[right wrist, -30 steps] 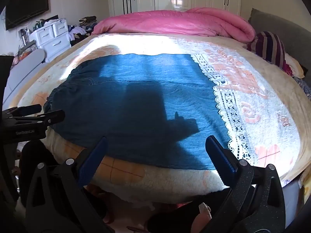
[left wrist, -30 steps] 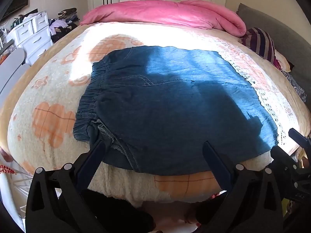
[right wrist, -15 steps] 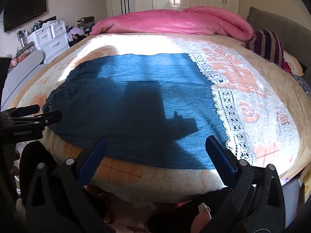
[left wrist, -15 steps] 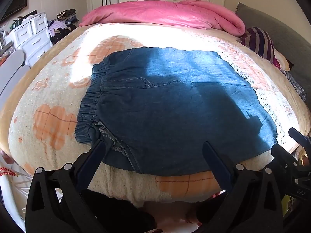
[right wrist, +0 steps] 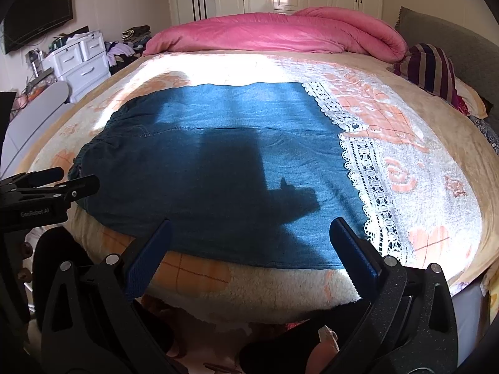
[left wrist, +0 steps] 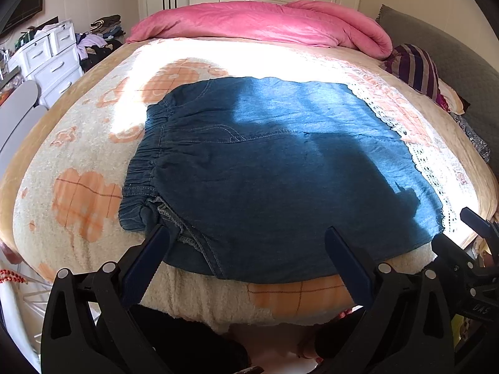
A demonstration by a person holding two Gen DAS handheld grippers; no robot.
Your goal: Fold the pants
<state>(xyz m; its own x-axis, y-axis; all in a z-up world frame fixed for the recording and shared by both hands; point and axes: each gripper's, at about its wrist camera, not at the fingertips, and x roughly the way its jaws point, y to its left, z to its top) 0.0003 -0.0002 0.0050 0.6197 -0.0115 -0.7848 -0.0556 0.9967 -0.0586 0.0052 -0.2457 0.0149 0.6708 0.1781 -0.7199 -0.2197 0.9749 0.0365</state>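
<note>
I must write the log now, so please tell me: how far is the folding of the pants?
Done: the blue denim pants with white lace hems lie flat on the cream-and-orange fleece blanket, apparently folded leg over leg. In hand: nothing; the left gripper and right gripper hover open near the front edge. Left: the crosswise folds.

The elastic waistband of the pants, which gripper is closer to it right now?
Left. The left gripper hovers open at the near edge of the pants, just beside the elastic waistband. The right gripper hovers open toward the lace hem, farther away.
</note>
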